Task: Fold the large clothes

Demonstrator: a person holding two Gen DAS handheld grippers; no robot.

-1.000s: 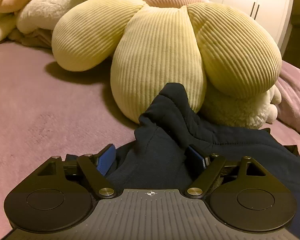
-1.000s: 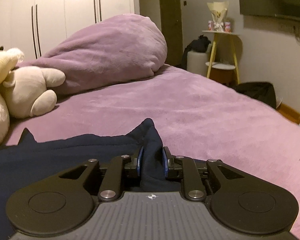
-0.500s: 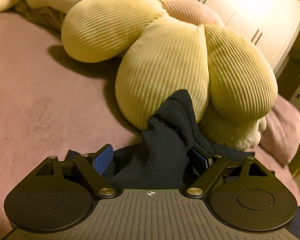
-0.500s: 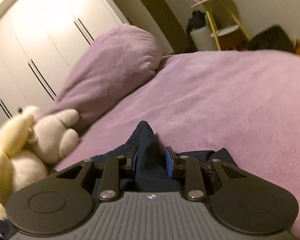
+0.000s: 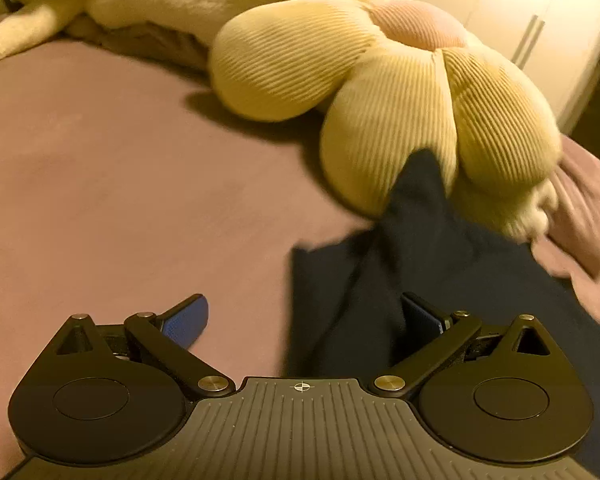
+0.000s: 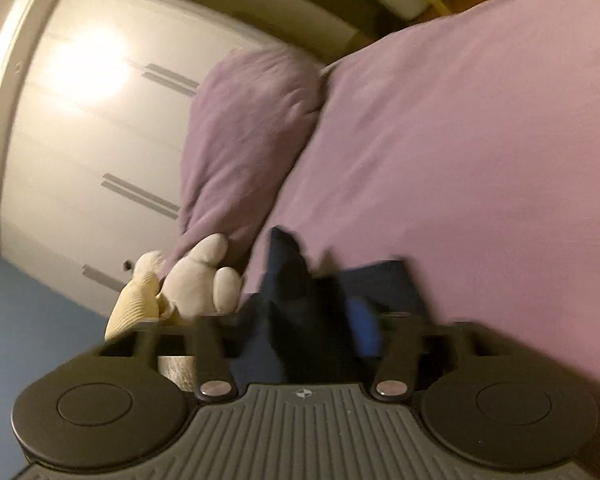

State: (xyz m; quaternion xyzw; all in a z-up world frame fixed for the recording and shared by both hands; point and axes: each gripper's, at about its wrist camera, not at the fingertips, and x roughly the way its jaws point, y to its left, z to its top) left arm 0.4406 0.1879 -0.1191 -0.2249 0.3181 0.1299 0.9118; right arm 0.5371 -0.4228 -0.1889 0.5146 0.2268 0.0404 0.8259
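- Both grippers work over a purple bed; the left gripper has its jaws opening and spread wide, the left blue pad over bare cover, the right pad against a dark fold without pinching it.
- Right gripper, rolled hard to one side so the room looks tilted, has jaws opening too; a ridge of dark cloth stands between them, and the blur hides whether the pads touch it.
- Bed cover, purple and smooth, fills most of both views.
- White wardrobe with slim bar handles stands beyond the far edge of the bed.
- Purple pillow is propped at that far edge of the bed.
- Yellow ribbed flower cushion with a pink centre lies along the far edge too.
- Navy garment lies spread on the cover under both grippers, one pointed corner reaching up against the flower cushion's petals.
- Cream plush toy sits against the pillow's base, just beside the garment's raised fold.
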